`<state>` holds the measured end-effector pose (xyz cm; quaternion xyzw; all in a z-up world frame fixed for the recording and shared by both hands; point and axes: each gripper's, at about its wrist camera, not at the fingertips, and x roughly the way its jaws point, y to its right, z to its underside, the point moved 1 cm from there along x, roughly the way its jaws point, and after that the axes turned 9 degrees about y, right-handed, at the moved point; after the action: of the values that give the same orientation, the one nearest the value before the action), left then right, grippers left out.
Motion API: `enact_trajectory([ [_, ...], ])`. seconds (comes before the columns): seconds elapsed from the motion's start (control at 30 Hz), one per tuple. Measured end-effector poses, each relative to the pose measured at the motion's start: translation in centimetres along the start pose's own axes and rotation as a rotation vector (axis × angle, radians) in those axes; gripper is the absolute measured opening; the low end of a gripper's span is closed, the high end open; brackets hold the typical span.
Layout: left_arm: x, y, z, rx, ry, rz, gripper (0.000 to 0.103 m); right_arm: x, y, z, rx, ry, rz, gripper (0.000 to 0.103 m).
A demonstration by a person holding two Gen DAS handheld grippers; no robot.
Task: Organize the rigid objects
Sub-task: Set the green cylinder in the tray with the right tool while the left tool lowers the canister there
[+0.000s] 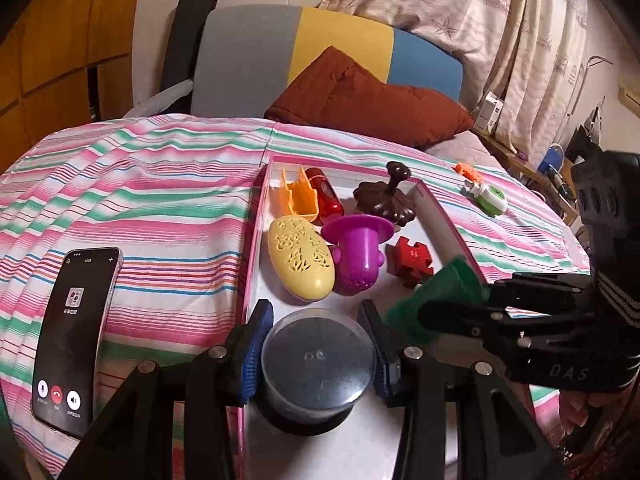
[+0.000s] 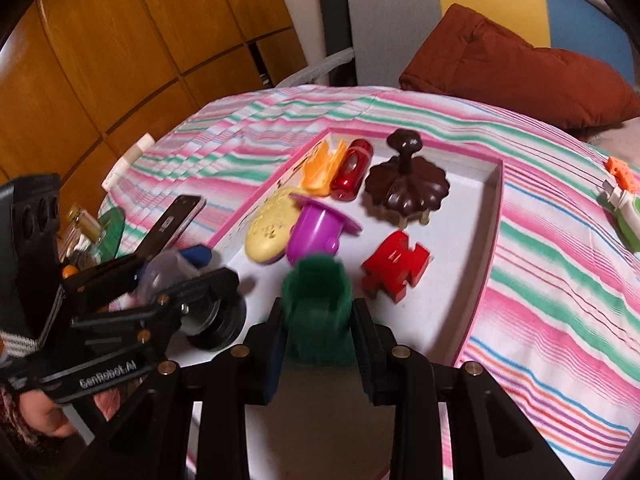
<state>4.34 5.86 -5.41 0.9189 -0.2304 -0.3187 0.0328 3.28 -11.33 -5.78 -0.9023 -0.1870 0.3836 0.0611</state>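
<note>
Phone [image 1: 72,332] screen: left view only.

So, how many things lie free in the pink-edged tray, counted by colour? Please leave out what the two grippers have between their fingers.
Red: 2, the glossy capsule-shaped toy and the puzzle-shaped block
Orange: 1, the open plastic piece
Yellow: 1, the perforated oval case
Purple: 1, the flanged strainer cup
Brown: 1, the flower-shaped stamp
Total: 6

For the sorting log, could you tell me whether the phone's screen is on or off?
On: the phone on the striped bedspread shows lit call buttons.
</note>
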Motion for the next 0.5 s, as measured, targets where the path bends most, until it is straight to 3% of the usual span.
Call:
enact_trajectory([
  [0.33, -2.7, 0.5, 1.0, 0.059, -0.009, -0.015, 0.044, 0.7, -0.9, 1.2, -0.062, -0.079, 0.035, 0.036],
  [0.5, -3.1, 0.3, 1.6, 0.069, -0.023, -0.005, 0.044, 1.3, -1.4, 0.9, -0.089, -0.07, 0.057, 0.029],
])
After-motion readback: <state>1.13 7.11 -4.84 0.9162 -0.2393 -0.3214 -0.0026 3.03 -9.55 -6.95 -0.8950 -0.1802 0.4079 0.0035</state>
